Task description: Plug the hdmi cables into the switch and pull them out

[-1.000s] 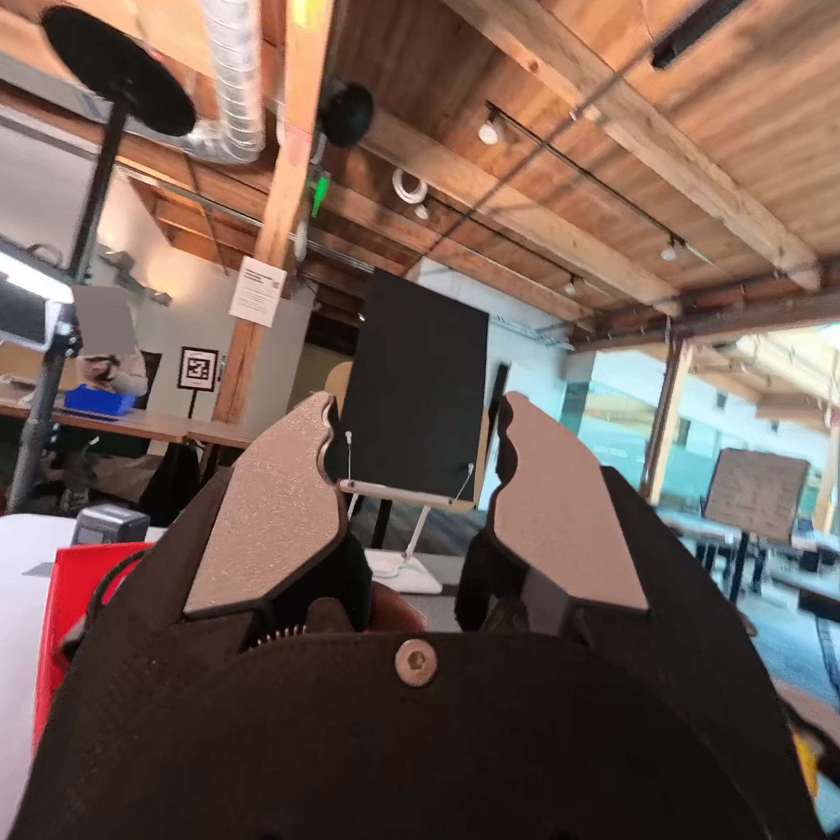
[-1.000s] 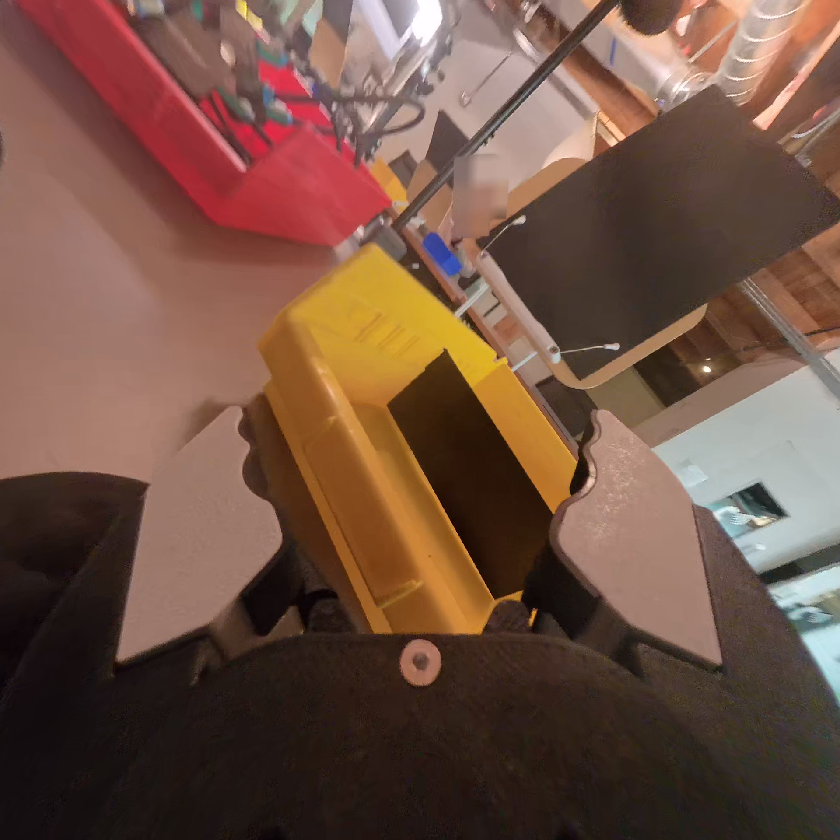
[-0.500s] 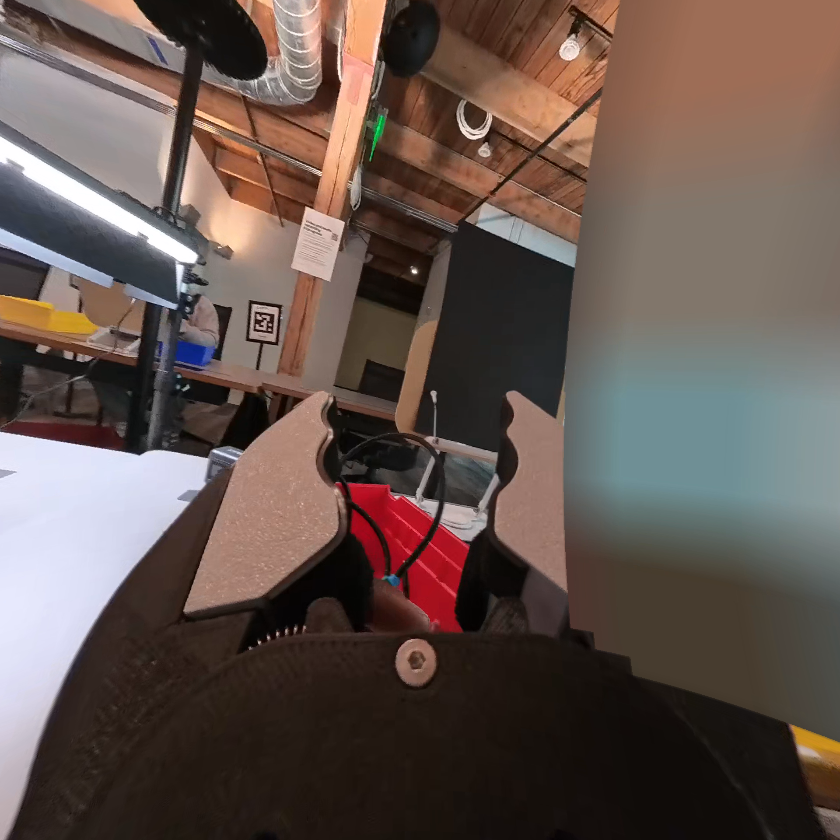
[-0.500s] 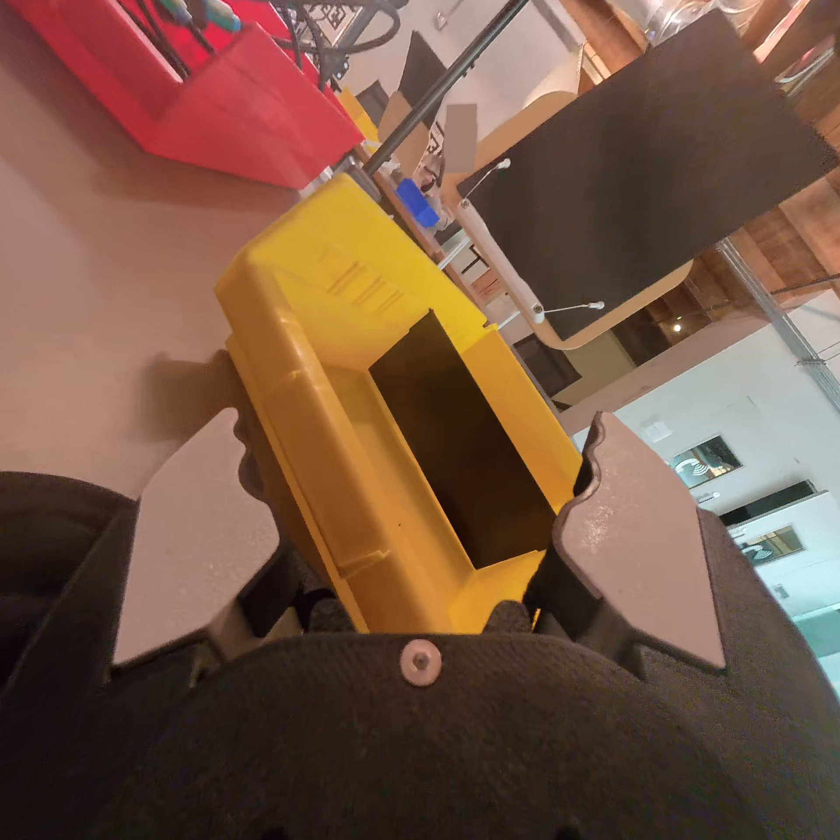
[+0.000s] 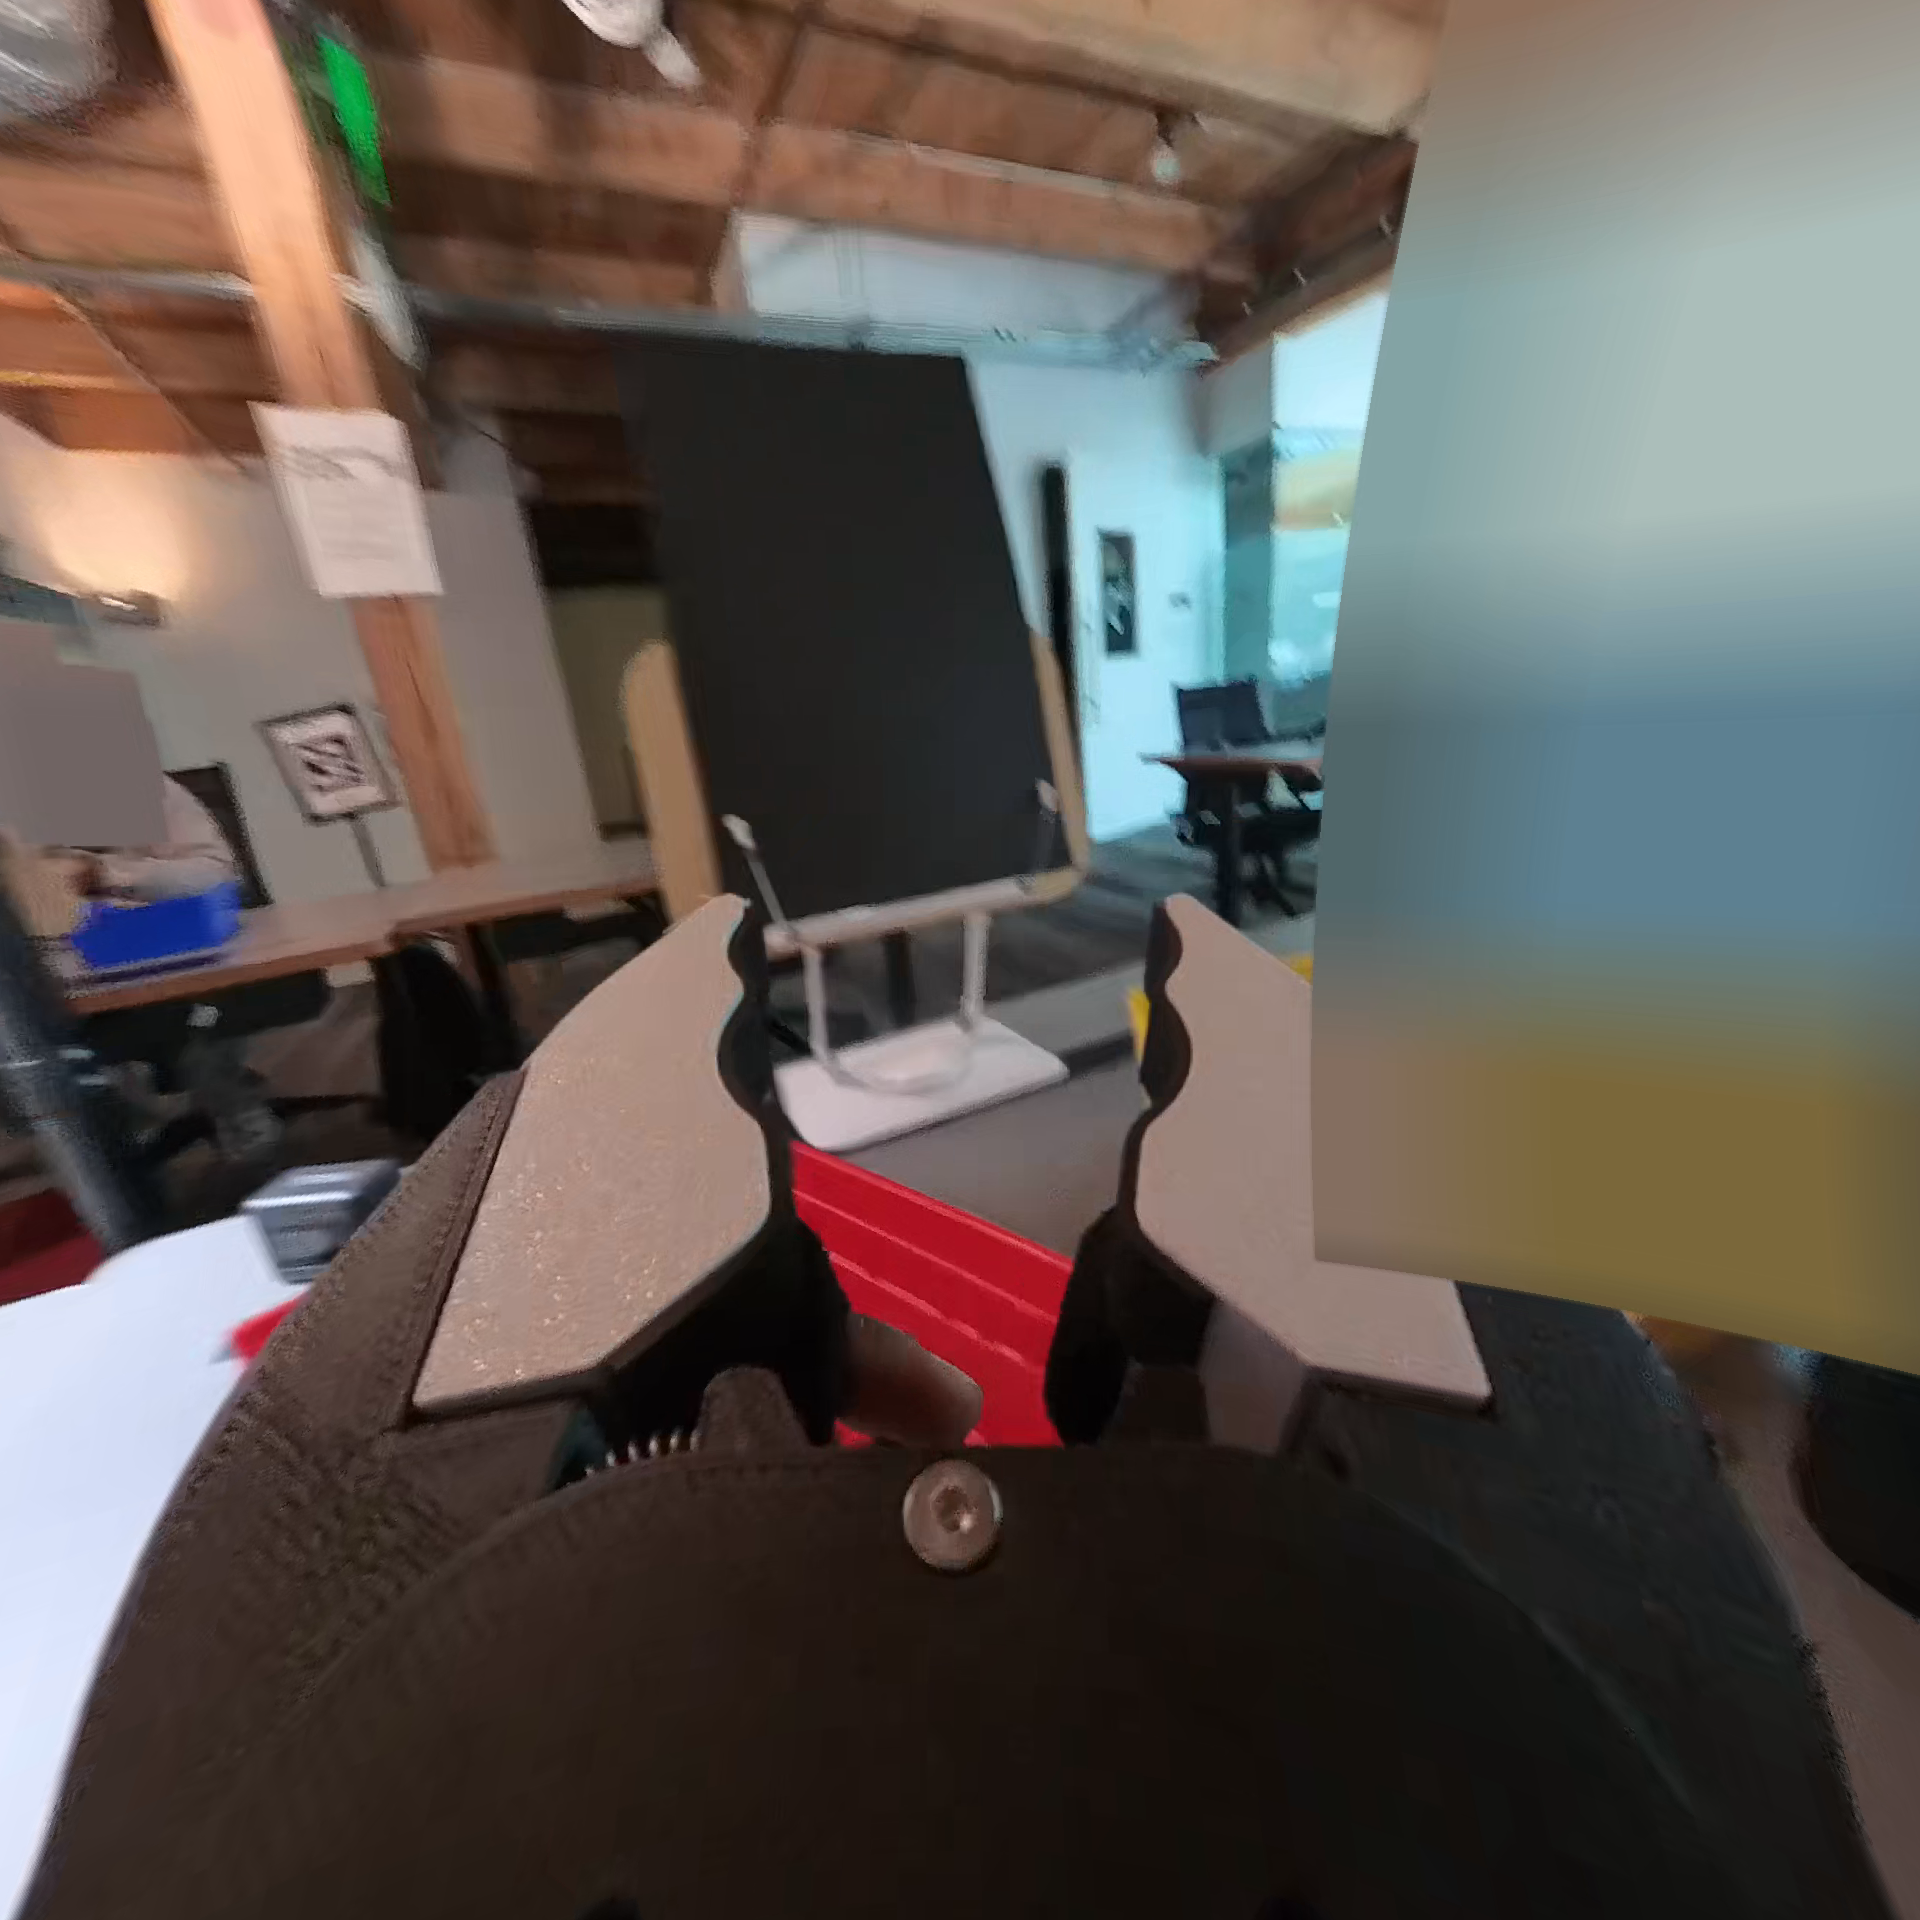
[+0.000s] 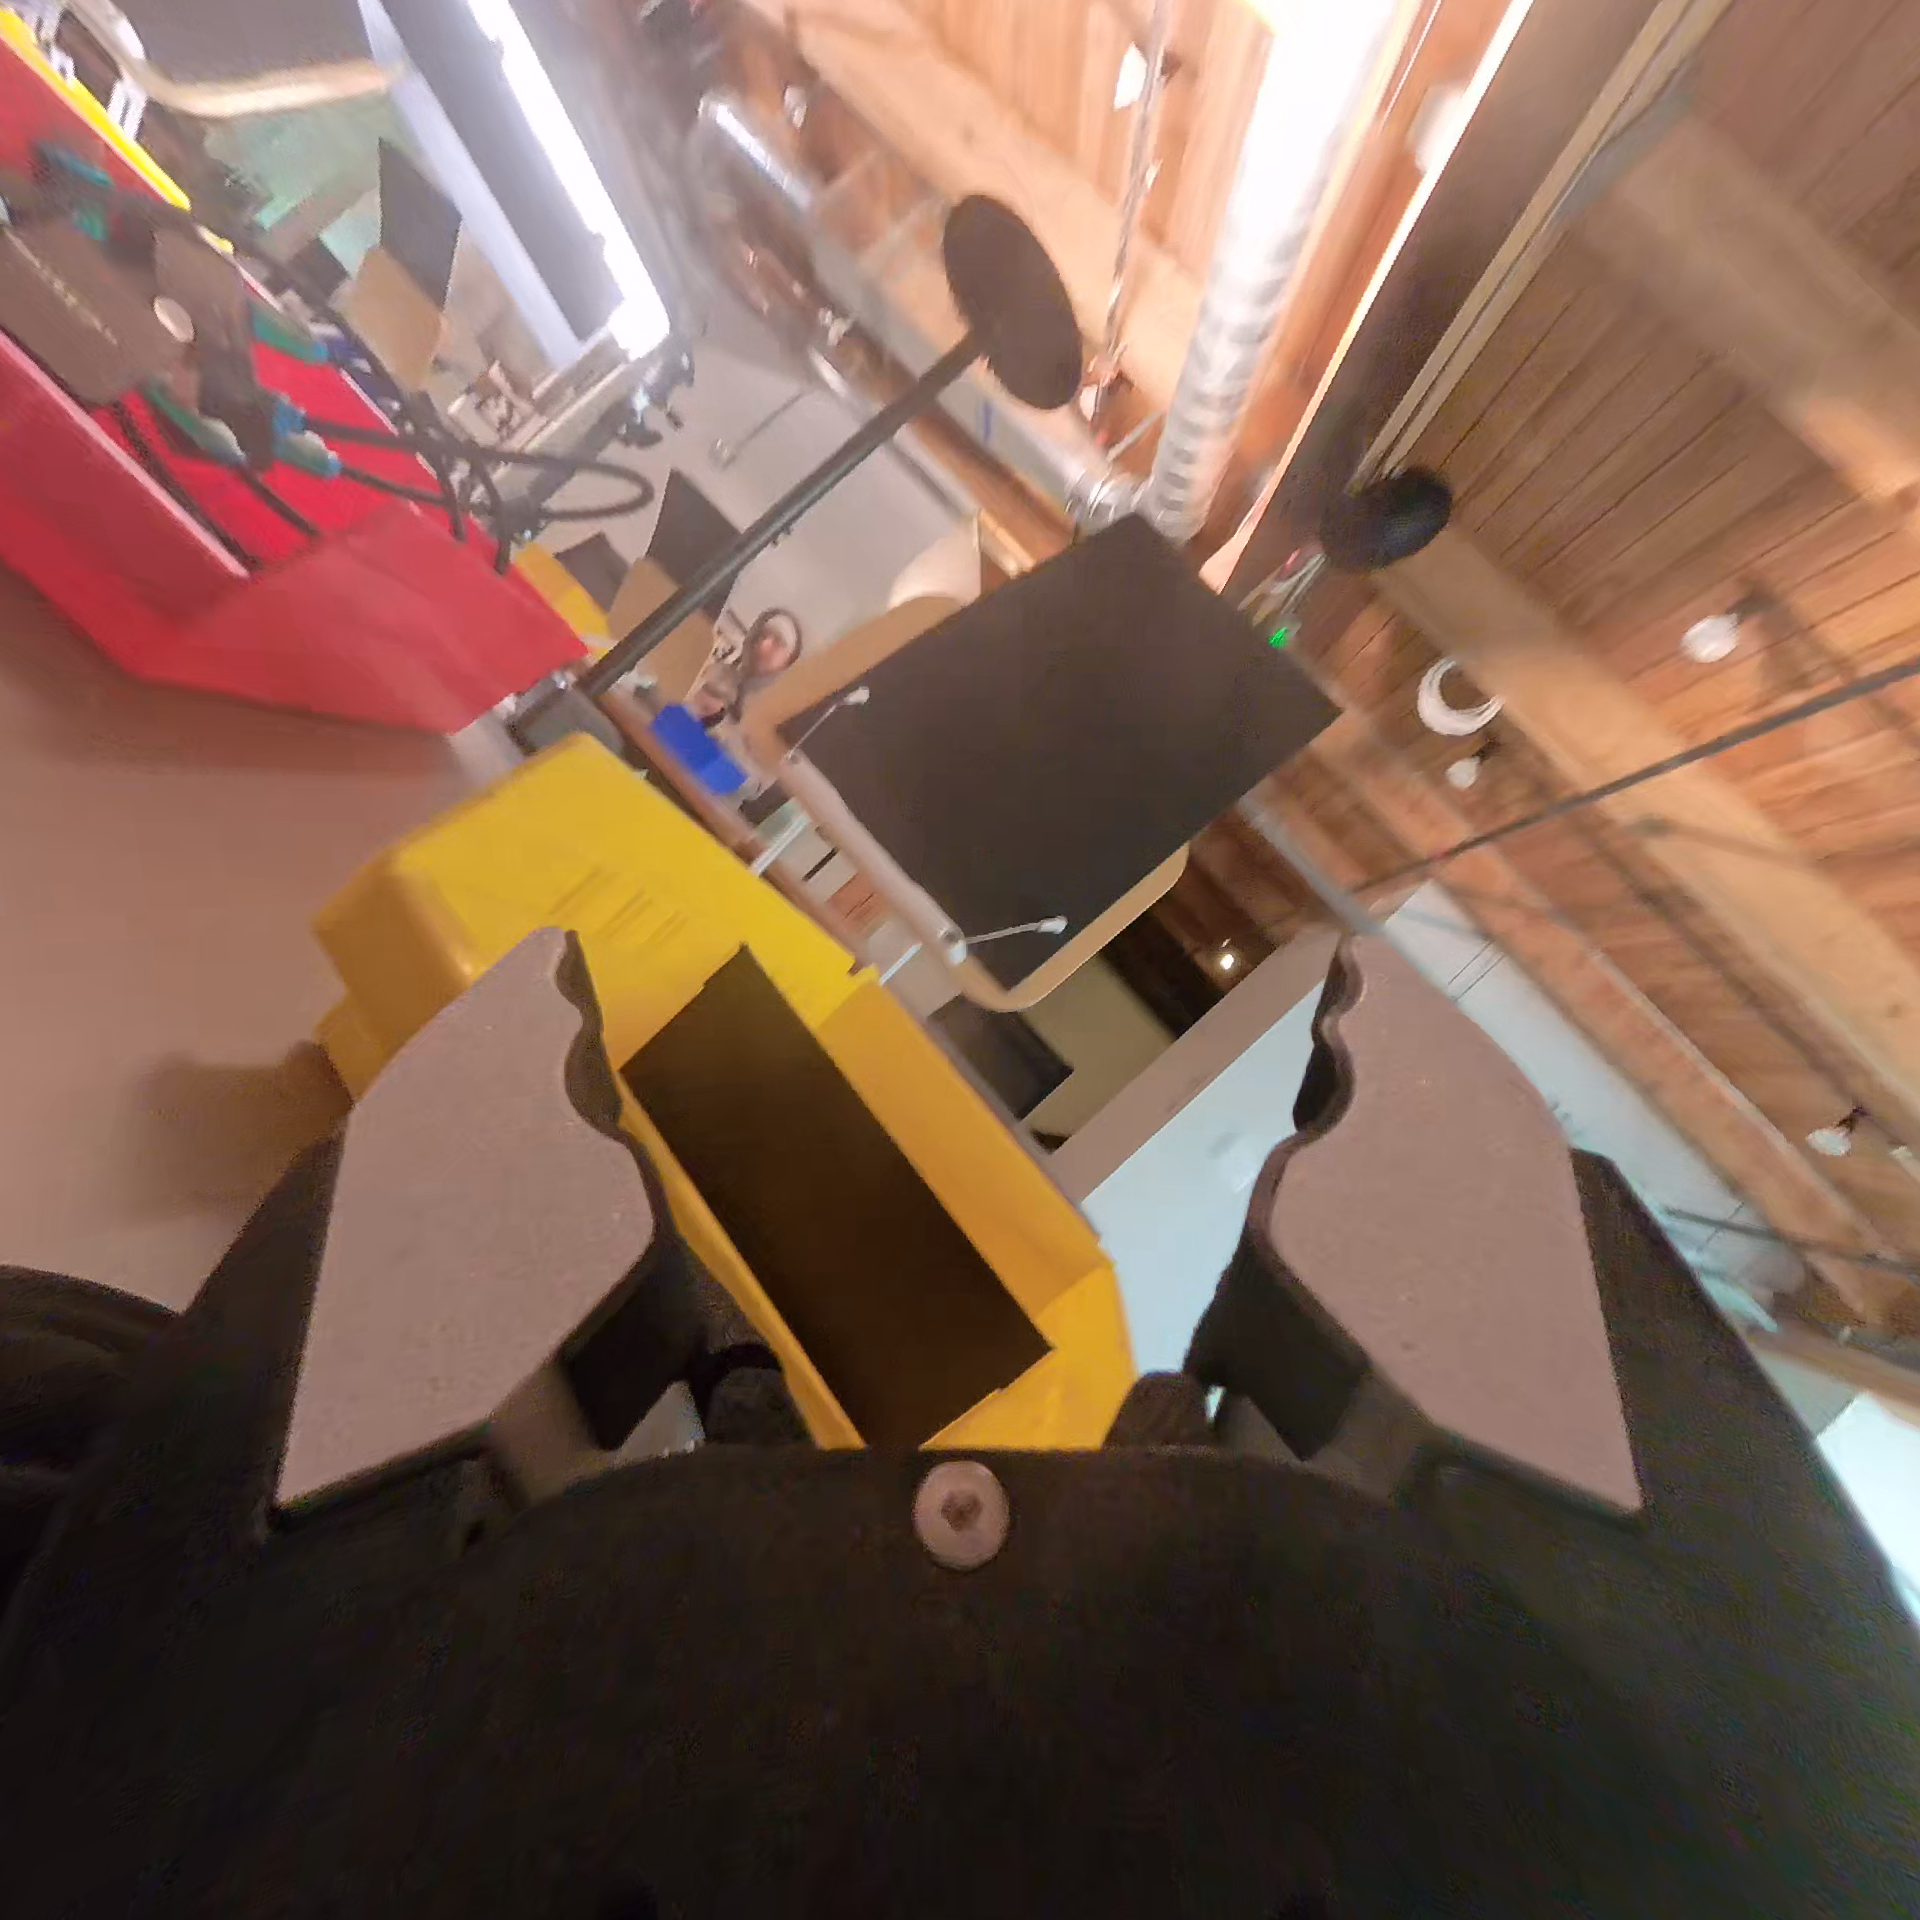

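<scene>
The left gripper [image 5: 951, 914] is seen with its jaws spread wide and nothing held between them; it is tilted upward toward the room, and a red bin [image 5: 935, 1257] is glimpsed low in the gap between the fingers. A white table surface [image 5: 94, 1455] is visible at the lower left of the left wrist view, with a small grey box [image 5: 312, 1210] at its far edge, and a black panel on a stand [image 5: 842, 665] is seen well beyond. The right side of that view is covered by a blurred patch. The right gripper [image 6: 951, 951] is likewise held wide apart and empty, rolled to one side, with a yellow bin [image 6: 582, 862] lying directly beneath and between its fingers; a dark flat insert [image 6: 831, 1184] is seen inside the bin. The red bin [image 6: 312, 623] is shown in the right wrist view at the upper left, well apart from the yellow one, on the same table [image 6: 135, 883]. Inside it black cables [image 6: 436, 468] with green and blue connector ends are found, tangled around dark hardware [image 6: 104, 301]; whether that hardware is the switch, and whether any cable is plugged in, cannot be told through the motion blur. Neither gripper is touching the cables.
</scene>
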### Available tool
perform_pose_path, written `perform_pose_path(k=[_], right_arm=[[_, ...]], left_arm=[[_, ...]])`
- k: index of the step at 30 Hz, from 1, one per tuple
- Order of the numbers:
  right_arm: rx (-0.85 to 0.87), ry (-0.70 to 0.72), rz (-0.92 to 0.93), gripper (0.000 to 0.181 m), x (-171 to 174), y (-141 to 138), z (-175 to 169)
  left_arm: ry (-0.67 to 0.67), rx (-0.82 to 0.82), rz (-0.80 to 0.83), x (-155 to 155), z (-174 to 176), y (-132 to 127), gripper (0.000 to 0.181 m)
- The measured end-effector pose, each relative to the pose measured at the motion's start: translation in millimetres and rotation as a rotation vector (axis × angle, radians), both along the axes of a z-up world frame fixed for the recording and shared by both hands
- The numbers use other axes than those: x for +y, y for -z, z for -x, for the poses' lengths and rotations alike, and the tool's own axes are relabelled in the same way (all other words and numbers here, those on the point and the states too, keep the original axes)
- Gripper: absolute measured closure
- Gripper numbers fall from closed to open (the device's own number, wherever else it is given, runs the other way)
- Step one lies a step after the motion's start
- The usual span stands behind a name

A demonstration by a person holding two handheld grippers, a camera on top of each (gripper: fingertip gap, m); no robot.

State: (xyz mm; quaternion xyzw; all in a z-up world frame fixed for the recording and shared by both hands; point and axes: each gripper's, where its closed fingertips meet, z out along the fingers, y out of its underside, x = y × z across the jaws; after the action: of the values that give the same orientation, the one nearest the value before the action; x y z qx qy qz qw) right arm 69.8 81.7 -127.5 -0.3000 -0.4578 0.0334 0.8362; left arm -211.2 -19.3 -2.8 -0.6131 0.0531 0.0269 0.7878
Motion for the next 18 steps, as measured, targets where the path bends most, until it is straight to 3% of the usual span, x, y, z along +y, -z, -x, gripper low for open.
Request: perform_pose_path(k=[1,3,6,10,12,18], right_arm=[[0.013,-0.006,-0.035,0.053,-7,-4,-2],[0.039,-0.008,-0.101,0.058,-18,-12,-7],[0.032,-0.074,-0.11,0.071,-32,-13,-2],[0.048,-0.193,0.131,0.103,-39,-3,11],[0.034,-0.168,0.274,0.124,-31,6,17],[-0.493,0.128,0.536,0.108,4,81,49]], left_arm=[[0.049,0.018,0.058,8,-14,12,0.111],[0.125,0.067,0.182,21,-38,38,0.111],[0.107,0.137,0.34,31,-47,81,0.108],[0.066,0.208,0.57,35,-38,145,0.107],[0.041,0.253,0.665,33,-31,173,0.107],[-0.056,0.36,0.741,31,-9,209,0.106]])
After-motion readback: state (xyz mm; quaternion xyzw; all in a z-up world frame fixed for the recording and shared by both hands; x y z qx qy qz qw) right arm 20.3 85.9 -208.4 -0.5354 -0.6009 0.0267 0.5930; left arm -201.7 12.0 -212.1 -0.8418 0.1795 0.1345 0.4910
